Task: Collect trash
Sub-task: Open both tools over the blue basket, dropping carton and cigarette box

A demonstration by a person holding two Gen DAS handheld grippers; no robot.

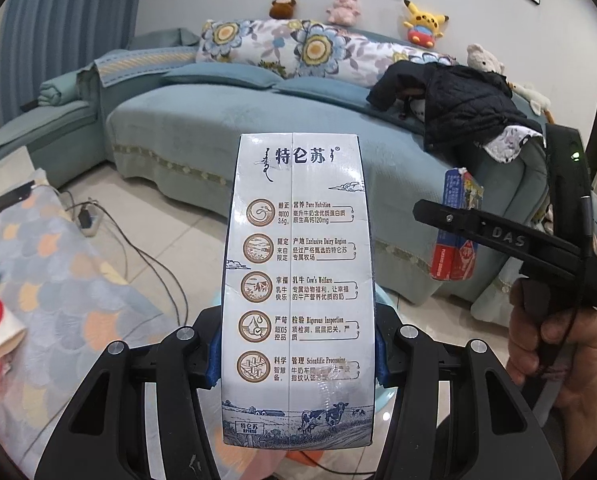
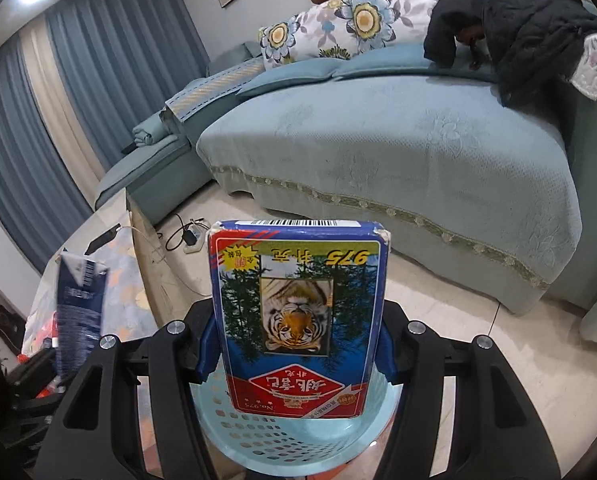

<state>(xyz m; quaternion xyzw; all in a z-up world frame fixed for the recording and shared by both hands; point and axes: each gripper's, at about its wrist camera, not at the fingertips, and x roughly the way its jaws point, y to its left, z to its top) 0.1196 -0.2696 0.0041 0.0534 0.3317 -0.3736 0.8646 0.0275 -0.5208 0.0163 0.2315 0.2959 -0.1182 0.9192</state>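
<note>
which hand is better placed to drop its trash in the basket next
Right, probably. The right gripper holds the card box directly over the open blue basket. The left gripper holds the milk carton, and only slivers of the basket show beside it.

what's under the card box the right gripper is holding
A light blue perforated basket sits directly below the card box held in the right gripper. The part of the inside that shows looks empty; the box hides the rest.
</note>
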